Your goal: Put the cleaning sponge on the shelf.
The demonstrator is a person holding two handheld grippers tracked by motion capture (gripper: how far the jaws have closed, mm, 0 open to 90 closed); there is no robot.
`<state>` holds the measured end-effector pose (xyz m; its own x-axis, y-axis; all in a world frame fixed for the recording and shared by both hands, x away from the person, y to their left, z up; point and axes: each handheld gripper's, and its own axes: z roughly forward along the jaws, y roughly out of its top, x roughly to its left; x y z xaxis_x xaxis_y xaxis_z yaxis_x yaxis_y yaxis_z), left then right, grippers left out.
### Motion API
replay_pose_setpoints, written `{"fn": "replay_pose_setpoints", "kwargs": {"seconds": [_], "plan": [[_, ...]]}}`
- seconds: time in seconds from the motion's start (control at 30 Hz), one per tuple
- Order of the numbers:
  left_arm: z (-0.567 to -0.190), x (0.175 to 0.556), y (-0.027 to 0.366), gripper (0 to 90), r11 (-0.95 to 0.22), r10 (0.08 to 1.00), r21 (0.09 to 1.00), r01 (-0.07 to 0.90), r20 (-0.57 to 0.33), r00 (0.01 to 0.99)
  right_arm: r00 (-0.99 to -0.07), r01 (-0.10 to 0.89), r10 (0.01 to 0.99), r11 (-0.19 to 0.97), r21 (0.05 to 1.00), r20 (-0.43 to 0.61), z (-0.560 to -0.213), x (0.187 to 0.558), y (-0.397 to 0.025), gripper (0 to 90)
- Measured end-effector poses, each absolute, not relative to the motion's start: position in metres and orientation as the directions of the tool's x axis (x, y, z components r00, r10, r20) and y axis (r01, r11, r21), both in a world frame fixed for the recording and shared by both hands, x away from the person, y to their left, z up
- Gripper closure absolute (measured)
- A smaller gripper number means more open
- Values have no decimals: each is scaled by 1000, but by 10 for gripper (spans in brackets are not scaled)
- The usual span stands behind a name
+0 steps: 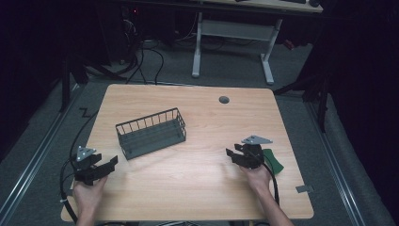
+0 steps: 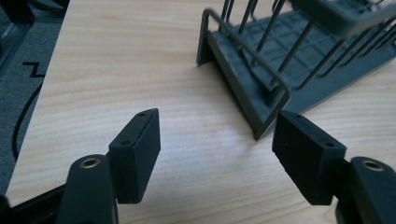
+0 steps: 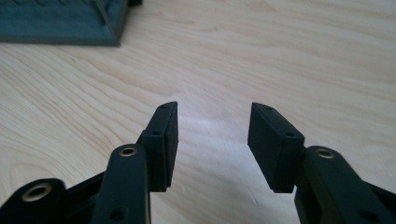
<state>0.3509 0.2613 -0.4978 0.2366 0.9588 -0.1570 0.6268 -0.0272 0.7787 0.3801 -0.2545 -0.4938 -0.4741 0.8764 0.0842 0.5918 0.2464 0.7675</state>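
The dark grey wire basket with a slatted plastic floor (image 1: 151,133) sits empty on the light wooden table (image 1: 197,188), left of centre. The left gripper (image 1: 112,163) lies just off the basket's near-left corner, jaws spread and holding nothing. The right gripper (image 1: 229,154) rests well to the basket's right, jaws likewise spread over bare wood; a dark green flat object (image 1: 274,160), possibly a lid, lies just beyond it.

The surface (image 1: 197,165) is pale wood-grain laminate, smooth with a soft sheen. The basket (image 1: 151,132) looks like matt dark-grey plastic, thin bars and ribbed floor. Both grippers' jaws carry matt black pads, faintly textured.
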Motion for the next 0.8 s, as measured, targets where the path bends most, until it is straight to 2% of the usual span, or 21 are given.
{"fn": "replay_pose_setpoints", "kwargs": {"seconds": [0.37,0.8], "plan": [[-463,361,262,340,2,949,791,611,-194,248,-560,572,816,256,780,143,-467,419,-221,609],[-438,391,251,378,-12,946,783,622,-192,260,-623,545,769,295,785,144,-442,453,-184,648]]}}
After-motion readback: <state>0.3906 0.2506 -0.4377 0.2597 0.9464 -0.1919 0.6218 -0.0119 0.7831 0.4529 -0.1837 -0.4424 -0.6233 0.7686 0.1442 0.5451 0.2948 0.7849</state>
